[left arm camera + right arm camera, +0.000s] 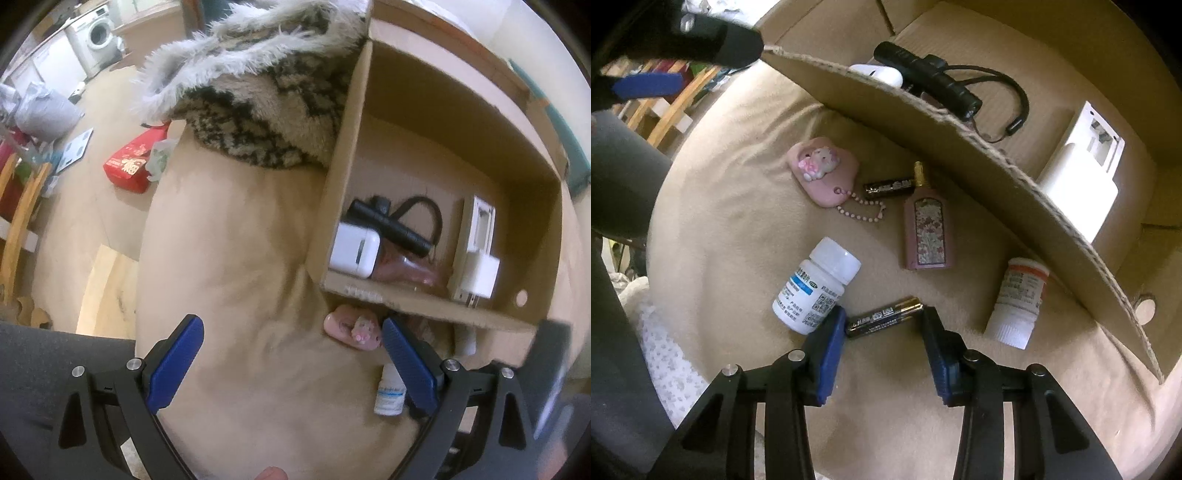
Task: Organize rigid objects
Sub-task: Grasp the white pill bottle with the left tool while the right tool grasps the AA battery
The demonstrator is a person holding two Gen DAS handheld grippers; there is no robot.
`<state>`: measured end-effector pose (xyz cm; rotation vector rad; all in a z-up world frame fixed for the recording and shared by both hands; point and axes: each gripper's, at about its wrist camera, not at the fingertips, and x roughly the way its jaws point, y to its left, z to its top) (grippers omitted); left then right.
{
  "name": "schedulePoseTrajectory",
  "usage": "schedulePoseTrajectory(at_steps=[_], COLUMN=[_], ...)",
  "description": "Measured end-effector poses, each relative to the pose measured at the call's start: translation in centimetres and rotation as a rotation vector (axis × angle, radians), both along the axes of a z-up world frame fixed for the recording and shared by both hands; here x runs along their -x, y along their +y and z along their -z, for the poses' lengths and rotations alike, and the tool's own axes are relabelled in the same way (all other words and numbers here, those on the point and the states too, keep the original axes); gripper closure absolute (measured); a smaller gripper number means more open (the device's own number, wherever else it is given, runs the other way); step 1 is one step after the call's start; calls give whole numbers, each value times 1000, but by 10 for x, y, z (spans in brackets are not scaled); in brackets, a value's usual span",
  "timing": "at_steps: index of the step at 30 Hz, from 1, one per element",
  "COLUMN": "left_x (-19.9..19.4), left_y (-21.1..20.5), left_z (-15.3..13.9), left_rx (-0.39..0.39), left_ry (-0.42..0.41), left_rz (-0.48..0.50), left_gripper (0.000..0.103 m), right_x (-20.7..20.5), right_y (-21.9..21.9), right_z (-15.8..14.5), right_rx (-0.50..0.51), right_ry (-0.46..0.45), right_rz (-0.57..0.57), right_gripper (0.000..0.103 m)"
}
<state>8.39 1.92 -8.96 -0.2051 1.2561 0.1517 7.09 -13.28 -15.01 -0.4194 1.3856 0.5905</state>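
Pointing down at the beige cushion point(738, 229), my right gripper point(884, 319) is shut on a pair of black-and-gold batteries point(882, 317), its blue pads against their two ends. Just left of them lies a white pill bottle with a blue label point(816, 284). A white bottle with an orange label point(1015, 302) lies to the right, by the cardboard box wall point(960, 140). Farther off are a pink perfume bottle point(927, 229), another battery point(888, 188) and a pink cat keychain point(823, 170). My left gripper point(291, 325) hangs open and empty over the cushion beside the box point(424, 306).
Inside the box lie a black flashlight with a cord point(391, 225), a white charger point(354, 251), a white adapter point(476, 251) and a pink bottle point(406, 269). A furry patterned blanket point(258, 99) drapes over the cushion's far end. A red bag point(129, 166) sits on the floor.
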Motion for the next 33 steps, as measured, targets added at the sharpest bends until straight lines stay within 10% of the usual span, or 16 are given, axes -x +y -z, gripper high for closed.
schedulePoseTrajectory(at_steps=[16, 33], left_x=[5, 2], left_y=[-84, -86], left_z=[51, 76], left_rx=[79, 34], left_ry=[134, 192], left_rz=[248, 267], left_gripper=[30, 79], right_x=[-15, 1], right_y=[-99, -76], right_z=[-42, -39], right_rx=[-98, -96], right_ry=[-29, -39], right_rz=[356, 326], right_gripper=[59, 59])
